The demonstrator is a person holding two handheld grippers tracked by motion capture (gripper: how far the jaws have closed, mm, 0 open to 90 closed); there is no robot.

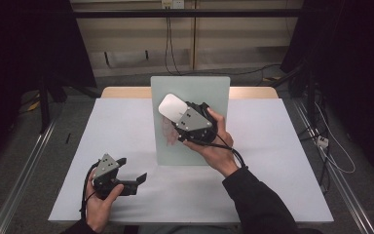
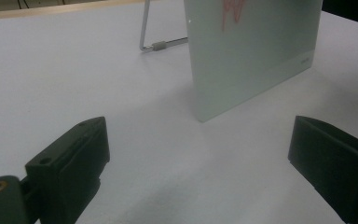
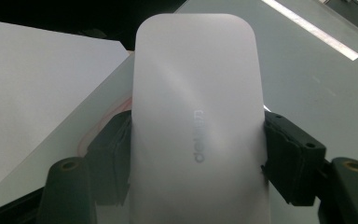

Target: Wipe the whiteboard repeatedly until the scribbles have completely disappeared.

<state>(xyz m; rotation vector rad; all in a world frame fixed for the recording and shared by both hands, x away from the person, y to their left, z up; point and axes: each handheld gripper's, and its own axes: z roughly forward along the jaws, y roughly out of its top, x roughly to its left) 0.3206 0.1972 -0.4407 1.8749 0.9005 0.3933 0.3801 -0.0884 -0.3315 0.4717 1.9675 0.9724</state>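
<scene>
The white eraser [image 1: 171, 107] is a flat, rounded-corner block with faint grey lettering on its smooth top, clamped by its long sides. It sits against the pale glass board [image 1: 190, 87], which stands upright mid-table, over the board's left half, just above smeared red marker marks [image 1: 169, 131] on the surface.

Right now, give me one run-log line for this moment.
right gripper: shut on white eraser | eraser over glass board | left gripper: open, over table
</scene>
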